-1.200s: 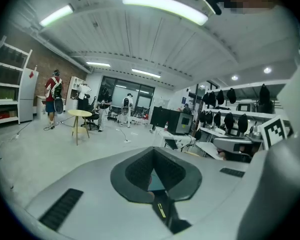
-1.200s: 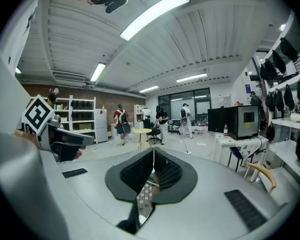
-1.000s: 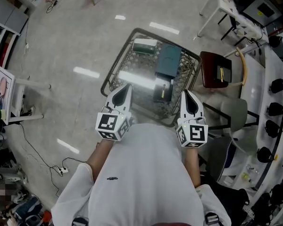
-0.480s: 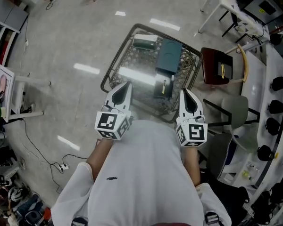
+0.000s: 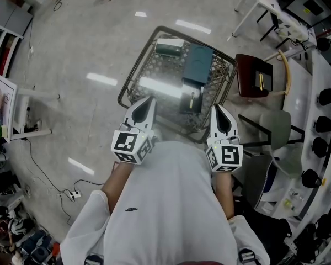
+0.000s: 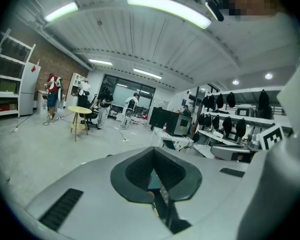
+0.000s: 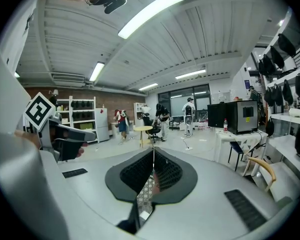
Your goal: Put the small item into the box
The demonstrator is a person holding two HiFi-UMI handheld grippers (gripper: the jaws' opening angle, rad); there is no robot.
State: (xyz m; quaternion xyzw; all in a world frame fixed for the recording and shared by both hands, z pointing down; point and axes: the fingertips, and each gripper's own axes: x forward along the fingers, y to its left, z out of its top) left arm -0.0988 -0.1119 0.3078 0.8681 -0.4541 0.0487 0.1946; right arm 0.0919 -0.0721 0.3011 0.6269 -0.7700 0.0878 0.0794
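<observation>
A low table [image 5: 133, 76] with a patterned glass top stands on the floor in front of me. On it lie a closed teal box [image 5: 198, 64], a small pale box [image 5: 169, 47] at the far edge, and a dark flat item with a yellow strip [image 5: 191, 101]. My left gripper [image 5: 149, 99] [image 6: 152, 149] and right gripper [image 5: 217, 107] [image 7: 153, 151] are held close to my body over the table's near edge. Both are shut and hold nothing. Neither touches anything on the table.
A brown chair [image 5: 254, 81] and a grey chair [image 5: 276, 134] stand right of the table. A white table [image 5: 276, 15] is at the far right, and a white stand [image 5: 22, 115] at the left. Cables [image 5: 49, 186] run over the floor.
Both grippers stay where they were, still shut. The head view has drifted slightly, so the table sits a little higher in the picture.
</observation>
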